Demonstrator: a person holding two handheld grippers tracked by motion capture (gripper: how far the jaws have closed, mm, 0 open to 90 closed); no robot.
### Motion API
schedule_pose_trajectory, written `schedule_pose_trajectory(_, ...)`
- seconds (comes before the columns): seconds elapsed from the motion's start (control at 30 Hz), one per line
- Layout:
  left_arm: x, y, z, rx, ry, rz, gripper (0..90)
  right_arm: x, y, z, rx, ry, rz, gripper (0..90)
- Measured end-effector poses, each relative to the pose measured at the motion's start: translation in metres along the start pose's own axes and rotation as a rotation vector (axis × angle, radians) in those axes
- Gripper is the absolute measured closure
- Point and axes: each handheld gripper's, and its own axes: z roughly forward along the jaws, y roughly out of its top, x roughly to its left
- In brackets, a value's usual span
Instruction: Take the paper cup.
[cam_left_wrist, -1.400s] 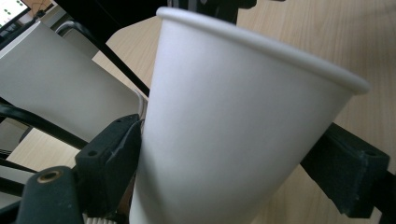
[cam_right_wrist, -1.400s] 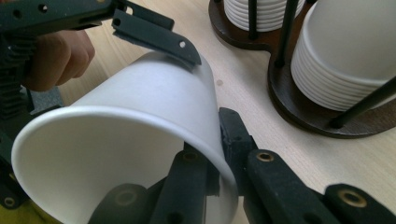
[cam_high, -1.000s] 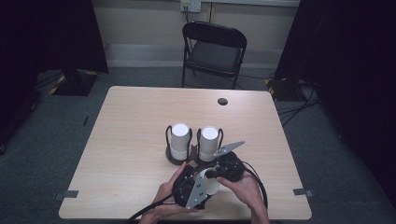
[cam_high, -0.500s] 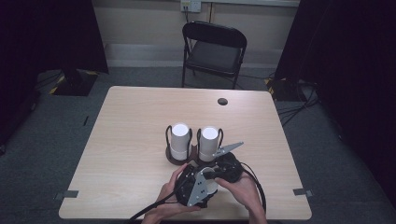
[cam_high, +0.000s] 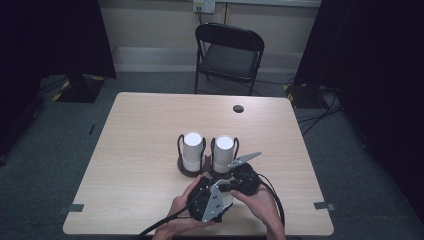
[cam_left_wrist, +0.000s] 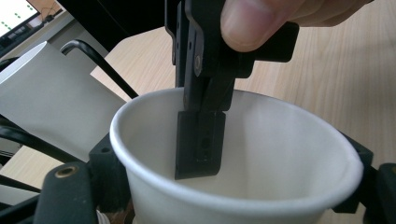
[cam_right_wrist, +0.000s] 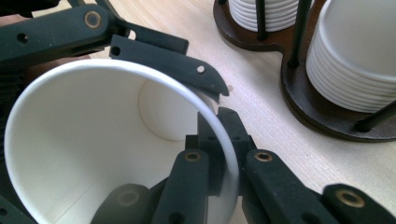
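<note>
A white paper cup (cam_left_wrist: 289, 154) is held over the table's front edge between both grippers. My left gripper (cam_left_wrist: 238, 191) is shut on the cup, with its black jaws hugging the cup's outside wall on both sides. My right gripper (cam_right_wrist: 222, 173) is shut on the cup (cam_right_wrist: 88, 140), pinching its rim with one finger inside and one outside. That inner finger (cam_left_wrist: 198, 140) reaches down into the cup. In the high view the left gripper (cam_high: 216, 199) and right gripper (cam_high: 231, 188) are held close together. Just behind them stands a dark wooden cup holder (cam_high: 186, 170) with two stacks of white cups (cam_high: 192, 146).
The holder's base (cam_right_wrist: 322, 116) and its wire posts stand close to the right of the held cup. A small black disc (cam_high: 238, 108) lies near the table's far edge. A black folding chair (cam_high: 227, 52) stands behind the table. Bare tabletop (cam_high: 135, 150) lies left of the holder.
</note>
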Motion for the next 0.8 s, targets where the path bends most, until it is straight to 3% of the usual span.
schedule_pose_trajectory(0.2, 0.002, -0.001, -0.001, -0.022, 0.012, -0.044, 23.6, 0.0, -0.002, -0.002, -0.033, -0.01, 0.024, 87.9)
schedule_pose_trajectory(0.33, 0.004, -0.001, -0.002, -0.016, 0.021, -0.035, 24.0, 0.0, -0.002, -0.004, -0.057, -0.023, 0.035, 85.0)
schedule_pose_trajectory(0.67, 0.007, -0.004, -0.002, -0.031, 0.04, -0.082, 24.2, 0.002, -0.007, -0.01, -0.142, -0.057, 0.052, 79.0)
schedule_pose_trajectory(0.8, 0.01, -0.007, -0.002, -0.049, 0.036, -0.136, 24.2, 0.002, -0.01, -0.013, -0.189, -0.062, 0.057, 76.6)
